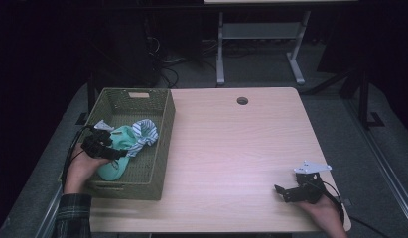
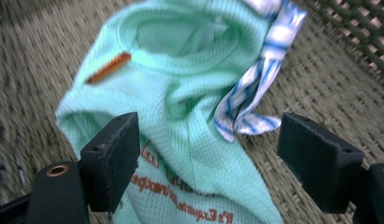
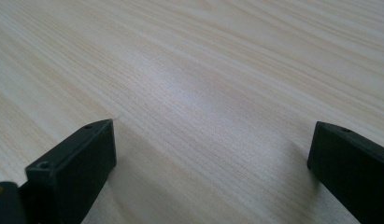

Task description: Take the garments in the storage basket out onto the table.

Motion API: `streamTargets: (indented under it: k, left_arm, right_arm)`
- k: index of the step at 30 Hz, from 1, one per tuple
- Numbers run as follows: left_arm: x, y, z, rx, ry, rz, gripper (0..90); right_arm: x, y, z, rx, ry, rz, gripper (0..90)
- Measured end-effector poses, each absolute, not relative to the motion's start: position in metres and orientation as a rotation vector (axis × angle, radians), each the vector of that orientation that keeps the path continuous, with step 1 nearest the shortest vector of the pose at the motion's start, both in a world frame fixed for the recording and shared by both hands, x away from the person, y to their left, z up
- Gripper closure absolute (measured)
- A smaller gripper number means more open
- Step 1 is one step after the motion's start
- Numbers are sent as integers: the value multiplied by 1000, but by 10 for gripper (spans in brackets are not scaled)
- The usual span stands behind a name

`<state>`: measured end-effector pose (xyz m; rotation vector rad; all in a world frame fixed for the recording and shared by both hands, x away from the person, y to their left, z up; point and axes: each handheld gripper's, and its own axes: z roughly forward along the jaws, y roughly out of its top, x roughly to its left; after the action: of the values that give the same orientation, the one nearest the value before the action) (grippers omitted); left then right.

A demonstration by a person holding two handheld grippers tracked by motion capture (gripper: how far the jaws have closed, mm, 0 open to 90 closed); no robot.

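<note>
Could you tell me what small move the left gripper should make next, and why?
Probably ease the left gripper down and close it on the mint green garment: its jaws stand open astride the cloth in the woven basket, gripping nothing yet, beside a blue striped cloth.

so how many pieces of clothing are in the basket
2: a mint green garment in the basket under the left claw, and a blue striped cloth against it. More may lie underneath.

The worktop [image 1: 231, 144] lies bare from the basket [image 1: 164, 144] across to the right claw [image 1: 286, 192]; the basket's woven walls hem the mint garment [image 1: 114, 168] inside.
</note>
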<state>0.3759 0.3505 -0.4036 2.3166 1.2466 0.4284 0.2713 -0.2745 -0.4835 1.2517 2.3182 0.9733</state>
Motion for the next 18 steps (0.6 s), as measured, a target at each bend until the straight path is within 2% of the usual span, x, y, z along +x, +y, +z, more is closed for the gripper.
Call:
streamTargets:
  k: [18]
  left_arm:
    - [383,343,-423,2475,1325,348,199]
  right_arm:
    - [271,-275,-484,1251,2318,973,6]
